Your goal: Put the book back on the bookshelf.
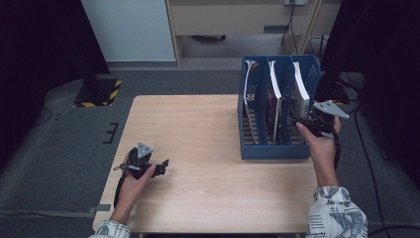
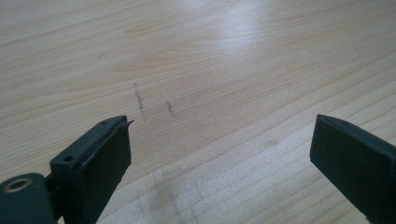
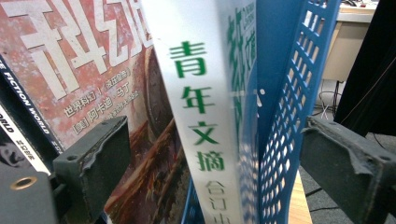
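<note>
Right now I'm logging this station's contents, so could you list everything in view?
table: one, light wood, centre.
file rack: one, blue, three slots, table's right side.
books: three, upright, one per slot; the rightmost has a white spine with green characters.
base plate: one, black with yellow-black stripes, floor at upper left.
cabinet: one, pale wood, back.
left gripper: one, black, open, on the table's left.
right gripper: one, black, fingers apart around the white-spined book and the rack wall.
</note>
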A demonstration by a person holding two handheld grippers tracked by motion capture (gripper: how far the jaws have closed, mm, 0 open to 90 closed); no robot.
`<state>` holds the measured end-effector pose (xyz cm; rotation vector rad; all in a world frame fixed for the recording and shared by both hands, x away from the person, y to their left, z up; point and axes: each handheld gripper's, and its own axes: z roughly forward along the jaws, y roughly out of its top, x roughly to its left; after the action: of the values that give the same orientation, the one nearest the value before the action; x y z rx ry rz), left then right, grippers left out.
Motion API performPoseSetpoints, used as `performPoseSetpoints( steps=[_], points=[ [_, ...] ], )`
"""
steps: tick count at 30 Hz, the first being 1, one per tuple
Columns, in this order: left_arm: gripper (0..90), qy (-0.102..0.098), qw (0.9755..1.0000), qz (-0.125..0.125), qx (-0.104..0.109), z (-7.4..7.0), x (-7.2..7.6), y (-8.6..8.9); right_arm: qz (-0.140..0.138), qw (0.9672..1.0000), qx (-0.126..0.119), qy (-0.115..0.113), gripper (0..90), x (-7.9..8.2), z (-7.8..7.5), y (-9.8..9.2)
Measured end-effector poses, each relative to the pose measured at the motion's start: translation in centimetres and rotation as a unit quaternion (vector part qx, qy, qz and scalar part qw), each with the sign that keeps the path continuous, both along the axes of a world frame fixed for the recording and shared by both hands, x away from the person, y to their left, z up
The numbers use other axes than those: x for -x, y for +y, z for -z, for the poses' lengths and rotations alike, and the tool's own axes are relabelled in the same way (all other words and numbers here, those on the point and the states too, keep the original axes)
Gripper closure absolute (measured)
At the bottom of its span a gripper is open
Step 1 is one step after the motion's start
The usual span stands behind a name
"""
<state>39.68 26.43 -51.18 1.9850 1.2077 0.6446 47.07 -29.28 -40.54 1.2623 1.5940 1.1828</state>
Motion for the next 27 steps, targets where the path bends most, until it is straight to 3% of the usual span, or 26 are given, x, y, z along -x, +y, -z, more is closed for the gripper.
performPoseSetpoints(
  steps=[27],
  points=[
    [4.9, -0.002, 1.0000, -0.004, 0.002, -0.1, 0.1, 0.2, 0.002, 1.0000, -0.006, -0.003, 8.0, 1.3, -0.6, -1.3]
  ],
)
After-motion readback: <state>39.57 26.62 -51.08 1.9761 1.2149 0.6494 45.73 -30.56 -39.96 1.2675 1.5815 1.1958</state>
